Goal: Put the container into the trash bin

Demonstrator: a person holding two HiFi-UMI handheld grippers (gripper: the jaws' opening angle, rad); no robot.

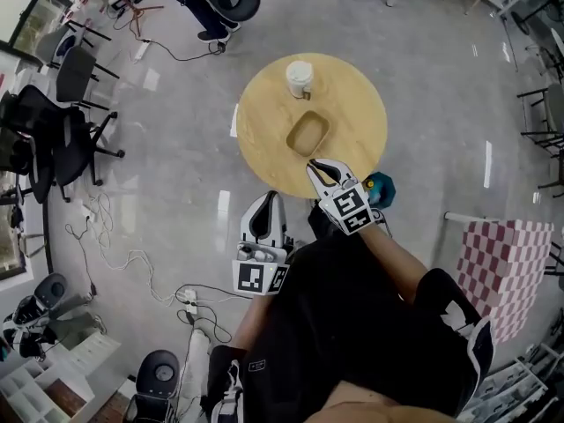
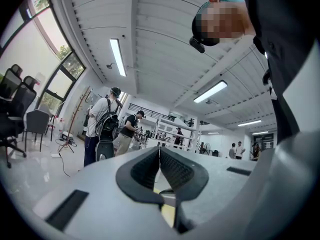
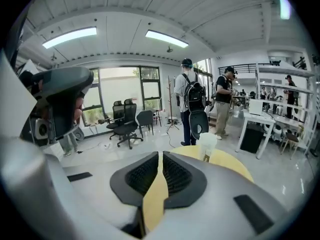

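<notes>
At the middle of the grey floor (image 1: 441, 104) stands a round wooden worktop (image 1: 352, 104). A person (image 1: 370, 324) in black stands at its near edge, legs cut off from view. A red-and-white checked block (image 1: 502, 254) sits well to the person's right; what it is cannot be made out.

Right tool (image 1: 315, 167): jaws closed to a thin slit, nothing held. Its tip is over the worktop's near edge, near the container but apart from it. In the right gripper view the tool's own body hides the container; only the worktop's yellow surface shows through the slit.

Left tool (image 1: 267, 203): jaws closed with the pads meeting at the tips, nothing held. It is off the worktop, beside the person's left side.

Container (image 1: 308, 133): tan, shallow, empty, resting near the worktop's centre.

Lidded white cup (image 1: 300, 78): upright near the far edge, apart from the container.

Teal object (image 1: 382, 189): below the worktop's rim, partly covered by the right tool; kind unclear.
</notes>
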